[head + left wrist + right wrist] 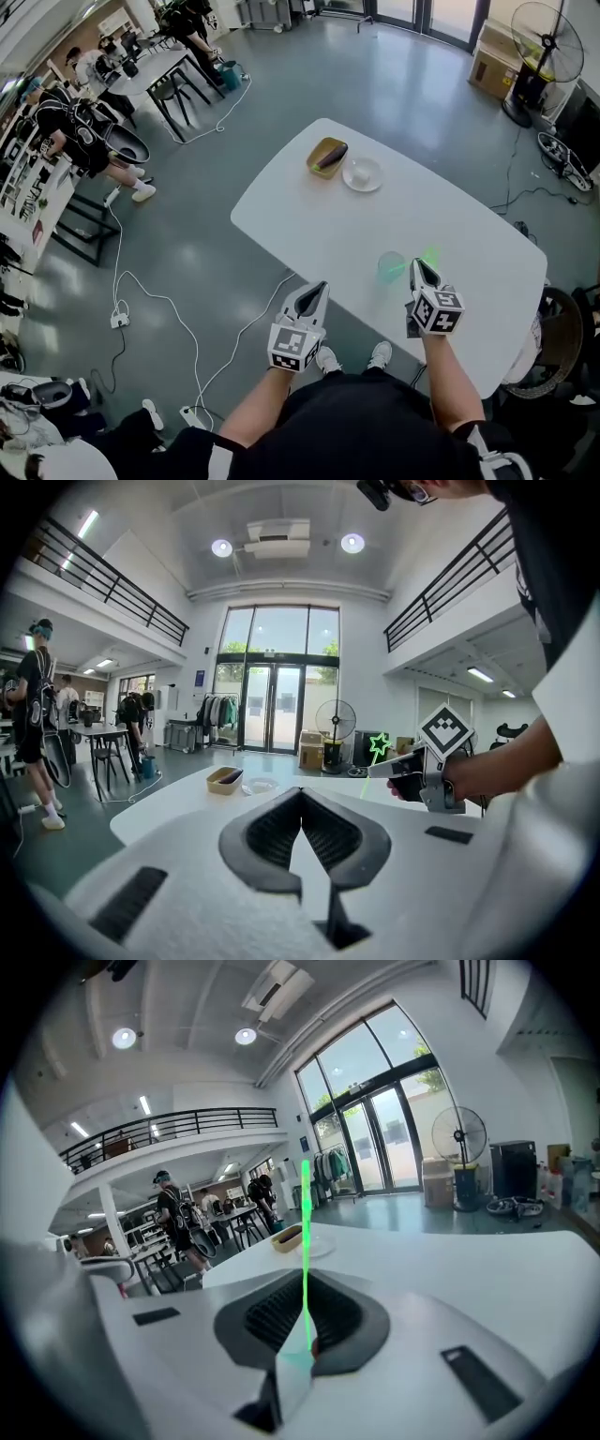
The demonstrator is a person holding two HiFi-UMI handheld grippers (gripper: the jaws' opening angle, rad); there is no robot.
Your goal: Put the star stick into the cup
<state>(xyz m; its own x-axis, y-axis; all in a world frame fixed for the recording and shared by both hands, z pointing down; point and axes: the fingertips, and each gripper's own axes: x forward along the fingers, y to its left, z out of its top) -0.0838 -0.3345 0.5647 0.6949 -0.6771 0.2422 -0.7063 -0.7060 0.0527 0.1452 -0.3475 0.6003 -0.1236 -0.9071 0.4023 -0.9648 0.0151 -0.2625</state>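
Head view, left to right: my left tongs, clenched on nothing, hang off the bench edge, well left of the cup. Just right of the cup, the star stick is pinched by its shaft, star upward, in my right tongs. I judge it light, thin, whippy and slick, so the shaft is the place to hold.

table: smooth matt white | cup, star stick: translucent green plastic | floor: glossy
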